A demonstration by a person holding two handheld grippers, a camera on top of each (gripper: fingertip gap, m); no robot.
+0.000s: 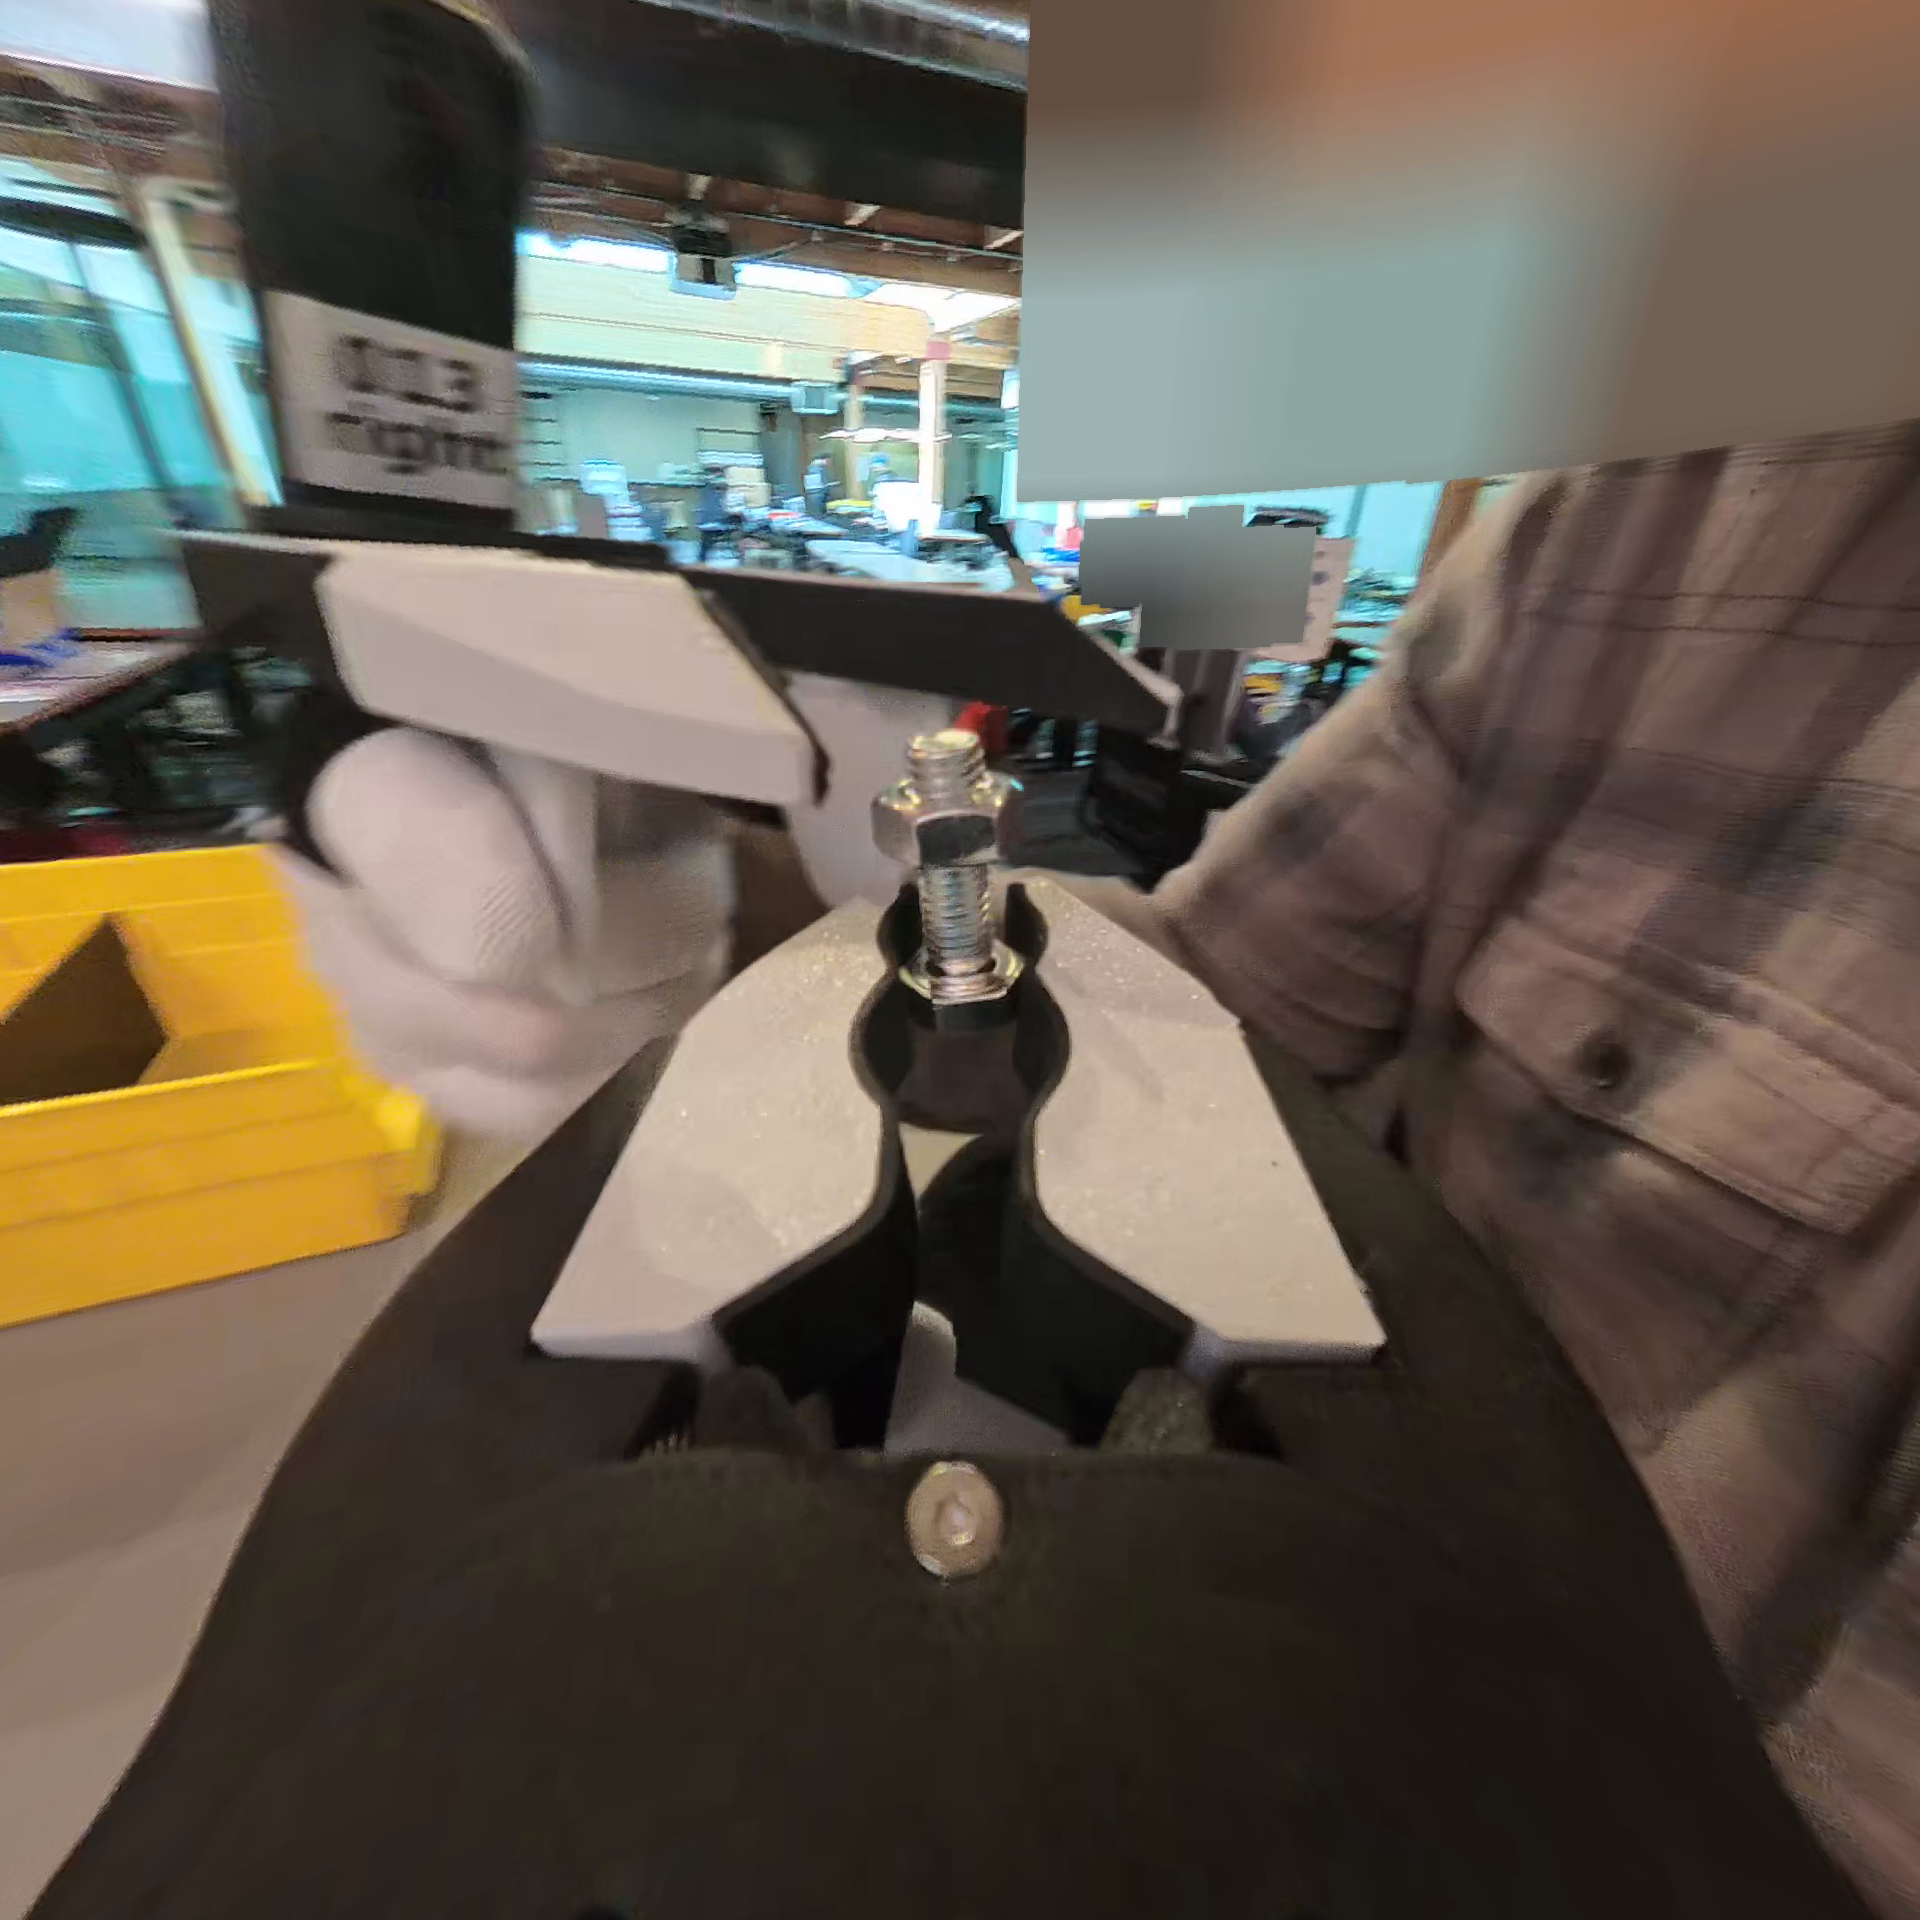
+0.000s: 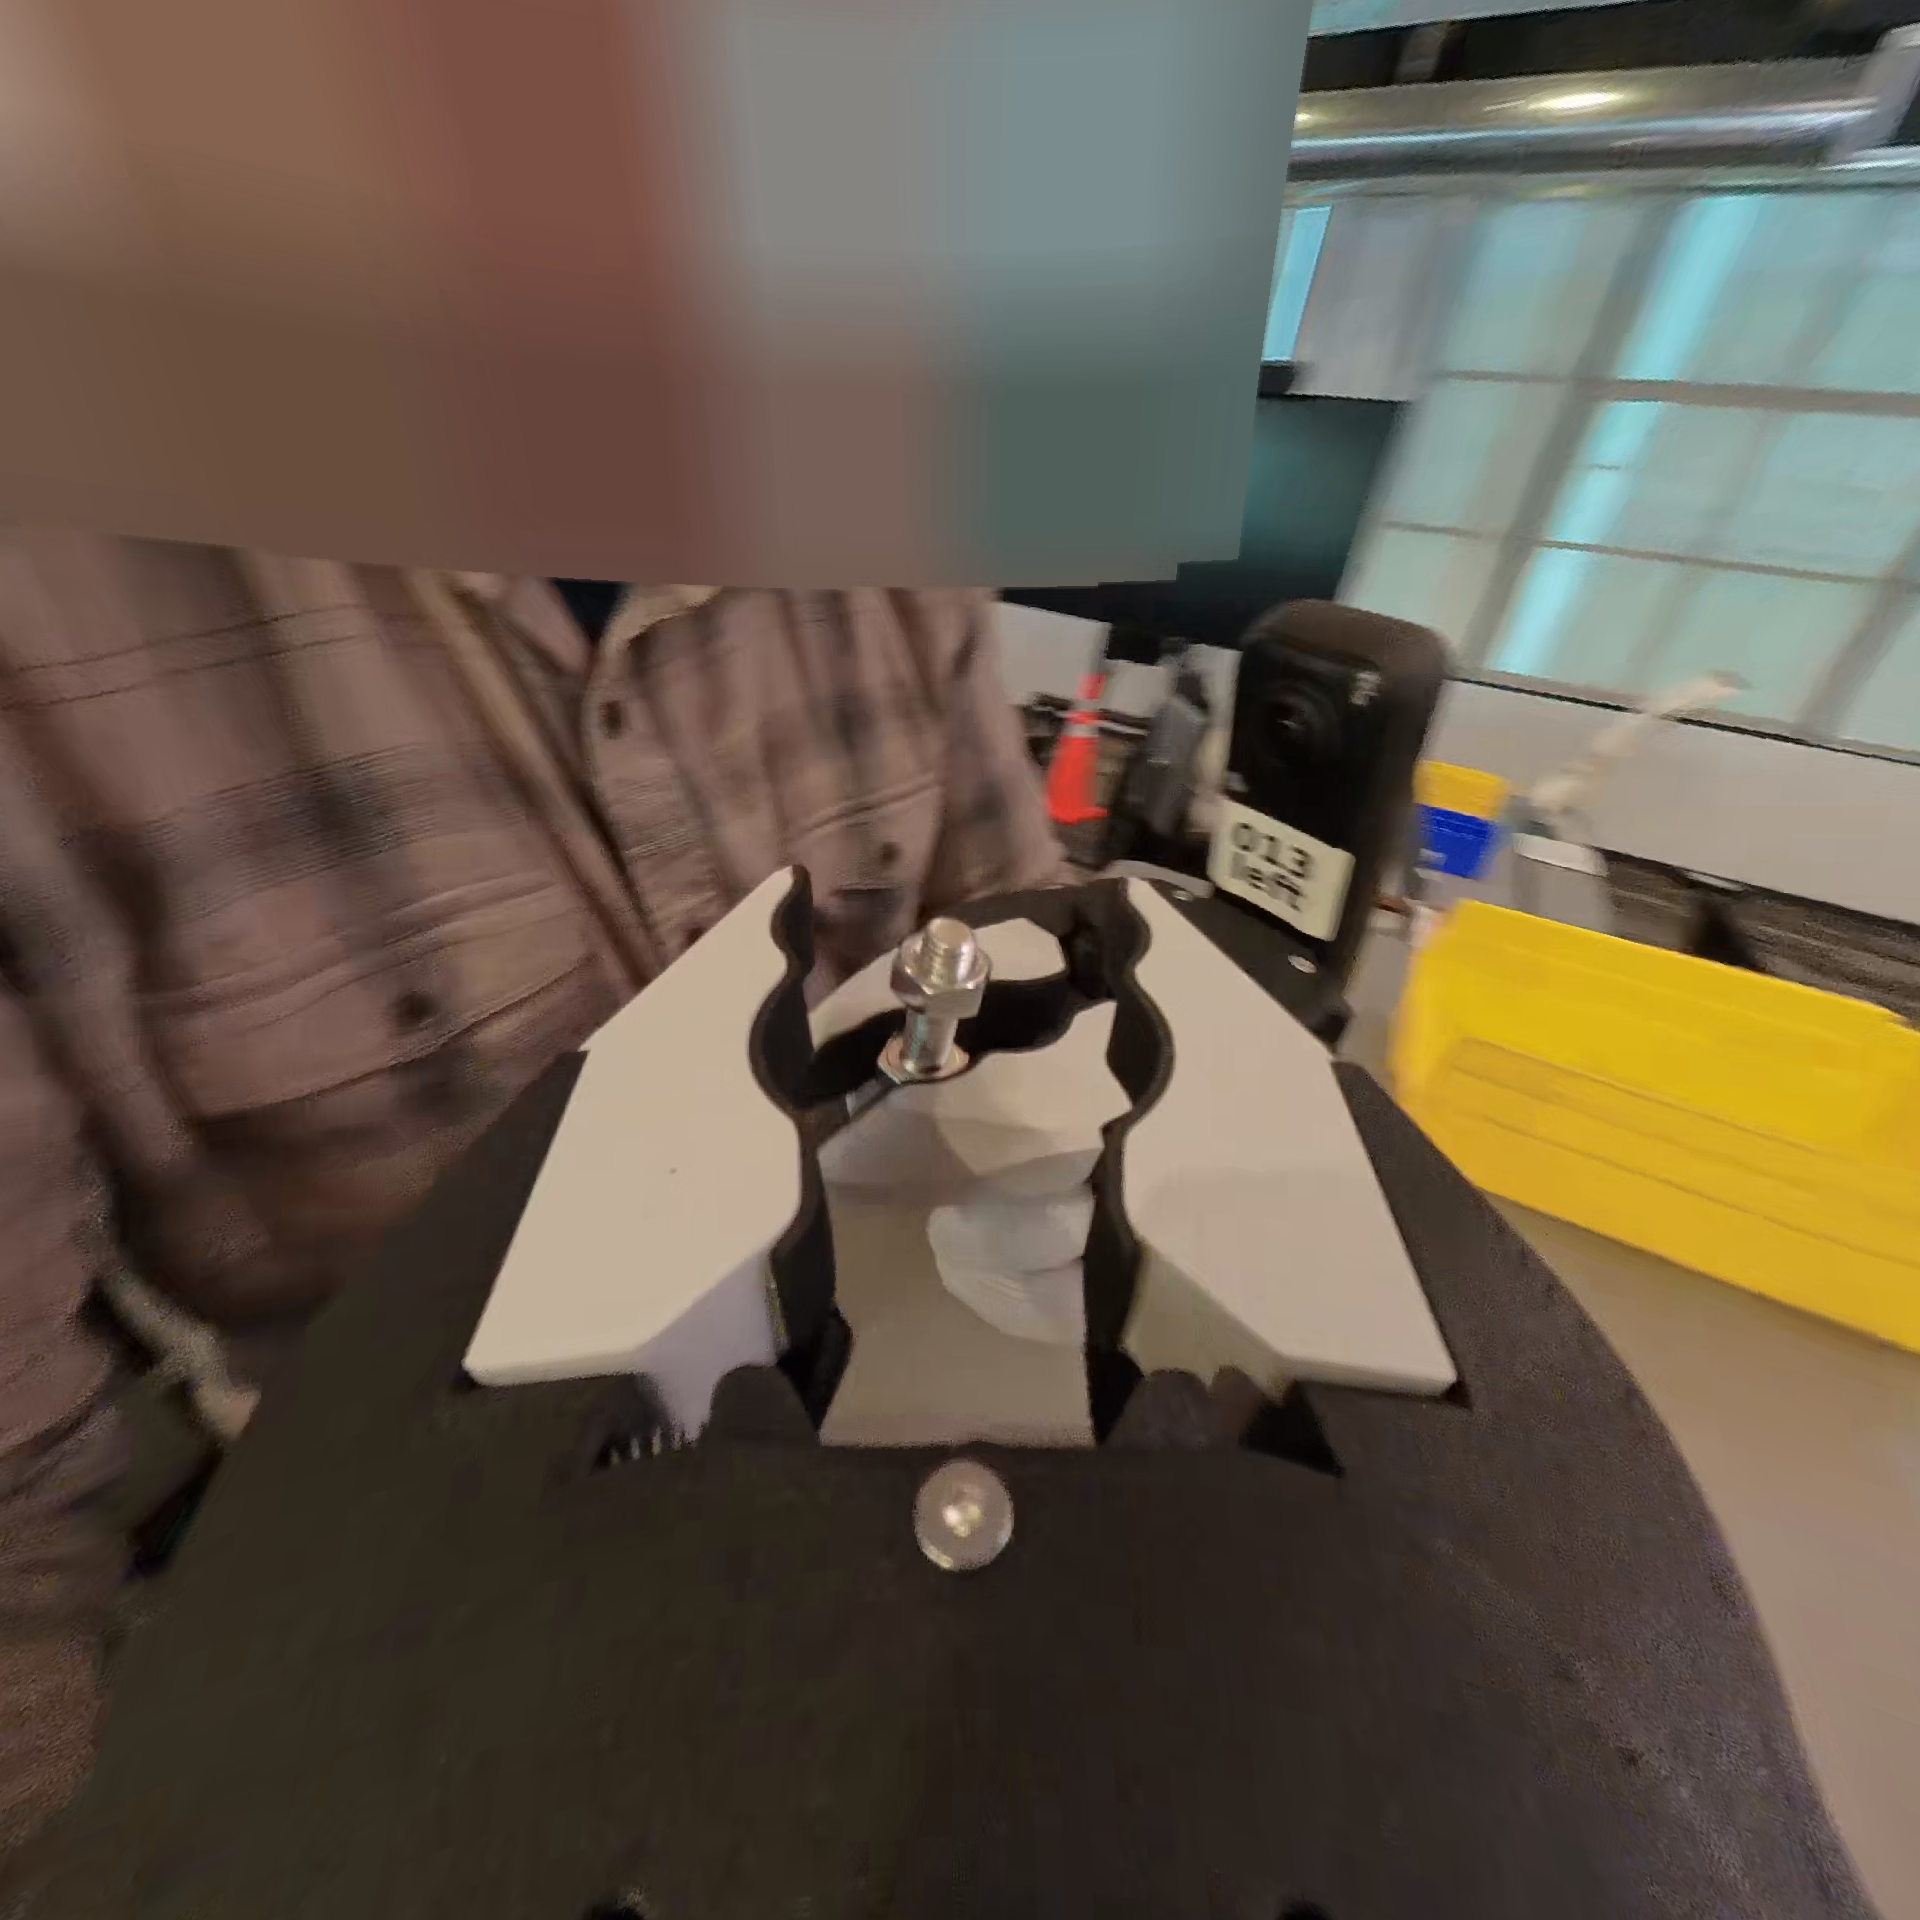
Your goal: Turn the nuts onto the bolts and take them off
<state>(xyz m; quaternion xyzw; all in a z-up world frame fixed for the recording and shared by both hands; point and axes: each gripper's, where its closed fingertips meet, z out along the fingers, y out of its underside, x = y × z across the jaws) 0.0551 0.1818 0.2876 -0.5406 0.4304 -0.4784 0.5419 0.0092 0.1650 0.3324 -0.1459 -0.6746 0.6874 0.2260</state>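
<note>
Clenched on the bolt [image 1: 951, 935] near its head, the left gripper [image 1: 958, 940] holds it upright, one nut [image 1: 948, 824] near its tip, while the right gripper [image 2: 951, 1013] waits, released, around it, yellow bin [image 1: 197, 1081] at nine o'clock; unscrewing looks unfinished.

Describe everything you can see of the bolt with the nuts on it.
The bolt is a shiny, silver-coloured metal screw with a threaded shaft, standing upright. A large hex nut sits near its upper tip; a smaller nut sits lower, at the jaws. The left gripper is shut on the bolt's lower end. The right gripper stands open around the upper nut, seemingly not touching it.
</note>
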